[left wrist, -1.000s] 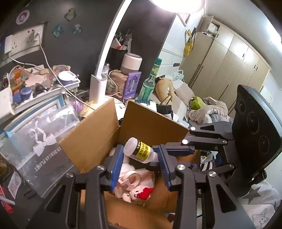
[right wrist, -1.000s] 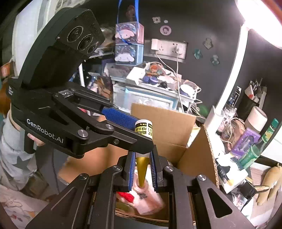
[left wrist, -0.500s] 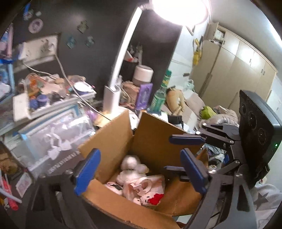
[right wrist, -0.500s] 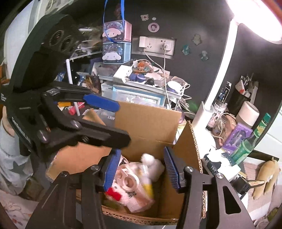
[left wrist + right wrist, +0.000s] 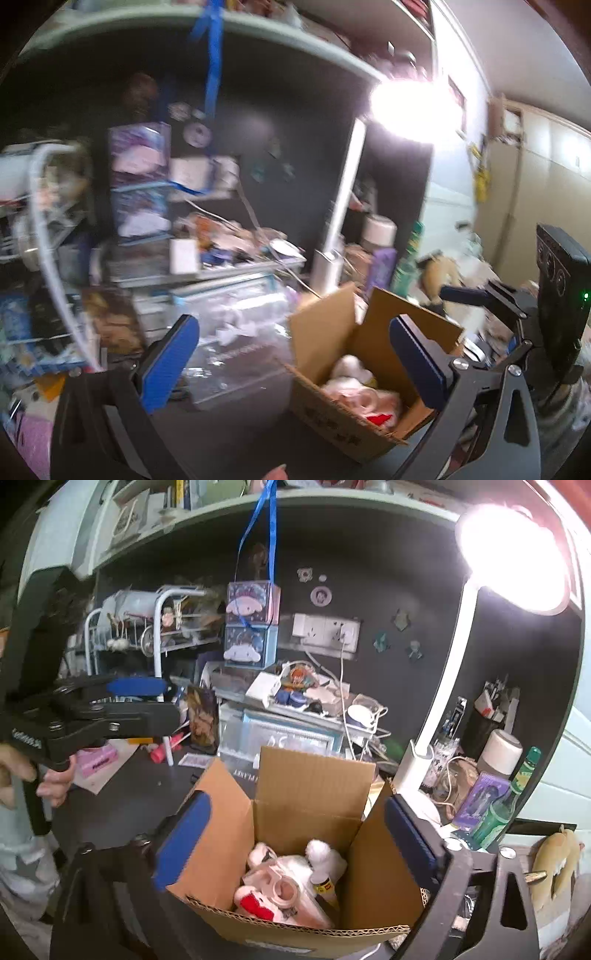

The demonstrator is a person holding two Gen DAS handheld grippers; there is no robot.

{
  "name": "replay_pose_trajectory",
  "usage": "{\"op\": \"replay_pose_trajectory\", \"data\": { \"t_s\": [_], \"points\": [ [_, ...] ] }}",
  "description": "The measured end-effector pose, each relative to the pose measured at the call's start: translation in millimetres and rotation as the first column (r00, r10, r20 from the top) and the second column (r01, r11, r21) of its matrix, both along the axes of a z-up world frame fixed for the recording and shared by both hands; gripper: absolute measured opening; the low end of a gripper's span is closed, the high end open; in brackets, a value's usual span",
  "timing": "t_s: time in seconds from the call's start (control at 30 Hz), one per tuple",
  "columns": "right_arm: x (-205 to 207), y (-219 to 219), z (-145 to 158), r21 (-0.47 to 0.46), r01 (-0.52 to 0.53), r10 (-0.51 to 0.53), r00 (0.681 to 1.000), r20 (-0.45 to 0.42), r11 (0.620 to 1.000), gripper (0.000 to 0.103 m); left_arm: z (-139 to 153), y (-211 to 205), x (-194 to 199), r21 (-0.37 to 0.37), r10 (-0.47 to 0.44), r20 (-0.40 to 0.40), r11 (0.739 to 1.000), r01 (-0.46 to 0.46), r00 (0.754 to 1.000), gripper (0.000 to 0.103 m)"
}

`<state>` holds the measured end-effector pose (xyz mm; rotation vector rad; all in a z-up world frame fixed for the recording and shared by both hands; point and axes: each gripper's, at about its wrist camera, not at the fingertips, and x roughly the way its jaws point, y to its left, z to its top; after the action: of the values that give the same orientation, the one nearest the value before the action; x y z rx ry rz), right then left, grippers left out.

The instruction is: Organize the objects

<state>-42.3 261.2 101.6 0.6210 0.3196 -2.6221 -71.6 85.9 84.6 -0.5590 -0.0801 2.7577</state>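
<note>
Your cardboard box [image 5: 306, 853] sits on the dark worktop [image 5: 125, 797] at about 6 o'clock in the right wrist view, flaps up, between the blue pads of your right tongs [image 5: 295, 845]. Inside lie a white plush toy [image 5: 325, 853], a roll of tape [image 5: 284, 888], something red [image 5: 255, 904] and a small glue bottle [image 5: 325, 886] with a yellow label, leaning at 5 o'clock among the soft things.

The box is likely light and its corrugated walls will flex, so if you shift it, take a side wall low down near a corner rather than a loose flap. The plush is soft and will squash; the bottle looks smooth and stiff, so I would pinch it across the body, not the tapered tip.

Your right tongs are spread wide and hold nothing; the pads appear clear of the box walls, though I cannot tell for sure. Your left tongs [image 5: 295, 362] are also wide apart and empty. In the left wrist view, which is blurred, the box lies at 5 o'clock and the cluttered shelf unit [image 5: 207, 266] at 10 o'clock. Loose items worth sorting next, such as a pink pack [image 5: 98, 760], lie at 9 o'clock in the right view.
</note>
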Motion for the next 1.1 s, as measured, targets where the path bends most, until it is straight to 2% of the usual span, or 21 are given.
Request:
{"op": "replay_pose_trajectory", "data": {
  "t_s": [0.13, 0.37, 0.73, 0.83, 1.1],
  "points": [
    [6.5, -3.5, 2.7, -0.034, 0.004, -0.005, 1.000, -0.015, 0.999, 0.098, -1.5, -15.0, 18.3, -0.006, 0.090, -0.036, 0.996, -0.090, 0.995, 0.102],
    [15.7, -5.7, 5.8, -0.126, -0.059, 0.060, 0.998, 0.003, 0.990, 0.100, -10.2, -25.8, 42.6, -0.051, 0.146, -0.057, 0.987, -0.149, 0.988, 0.102],
    [17.8, -10.7, -1.4, -0.161, -0.062, 0.054, 0.997, -0.055, 0.985, 0.100, -17.4, -27.2, 52.0, -0.060, 0.178, -0.062, 0.981, -0.182, 0.982, 0.102],
    [17.7, -11.9, -1.2, -0.144, -0.060, 0.048, 0.995, -0.085, 0.988, 0.100, -17.2, -25.9, 53.0, -0.061, 0.183, -0.070, 0.980, -0.187, 0.981, 0.102],
    [16.6, -13.8, -2.2, -0.107, -0.072, 0.063, 0.994, -0.087, 0.992, 0.100, -16.8, -27.2, 54.6, -0.060, 0.194, -0.078, 0.978, -0.198, 0.978, 0.102]
  ]
}}
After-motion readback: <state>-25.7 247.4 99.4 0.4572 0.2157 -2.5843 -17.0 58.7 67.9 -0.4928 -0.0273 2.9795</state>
